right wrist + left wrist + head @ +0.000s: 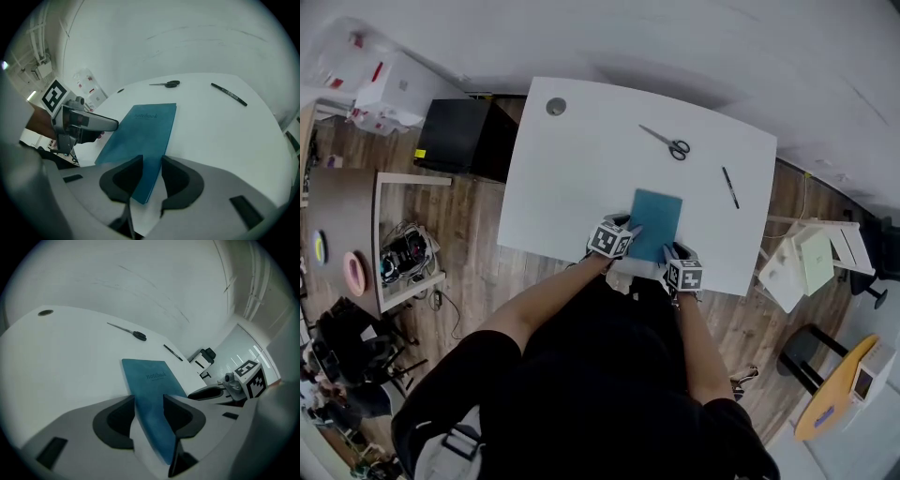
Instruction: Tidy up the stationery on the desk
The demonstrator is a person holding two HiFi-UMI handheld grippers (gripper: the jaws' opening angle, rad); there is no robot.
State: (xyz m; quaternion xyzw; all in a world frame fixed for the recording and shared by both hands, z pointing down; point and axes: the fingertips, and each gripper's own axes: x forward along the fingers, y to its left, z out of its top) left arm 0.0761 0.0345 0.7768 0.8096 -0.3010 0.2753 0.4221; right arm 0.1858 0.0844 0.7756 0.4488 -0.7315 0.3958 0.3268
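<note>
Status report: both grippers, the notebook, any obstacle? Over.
Left gripper open, right gripper open, each astride a near corner of teal notebook. Notebook flat on white desk. Scissors, pen lie apart; nothing blocking.

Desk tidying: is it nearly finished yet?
Not really, it looks barely started.
Done: nothing looks put away.
In hand: the left gripper and right gripper sit at the near end of the teal notebook. Their fingers are apart, not squeezing it, and it lies flat on the desk.
Left: the scissors and the black pen lie loose farther back.
</note>
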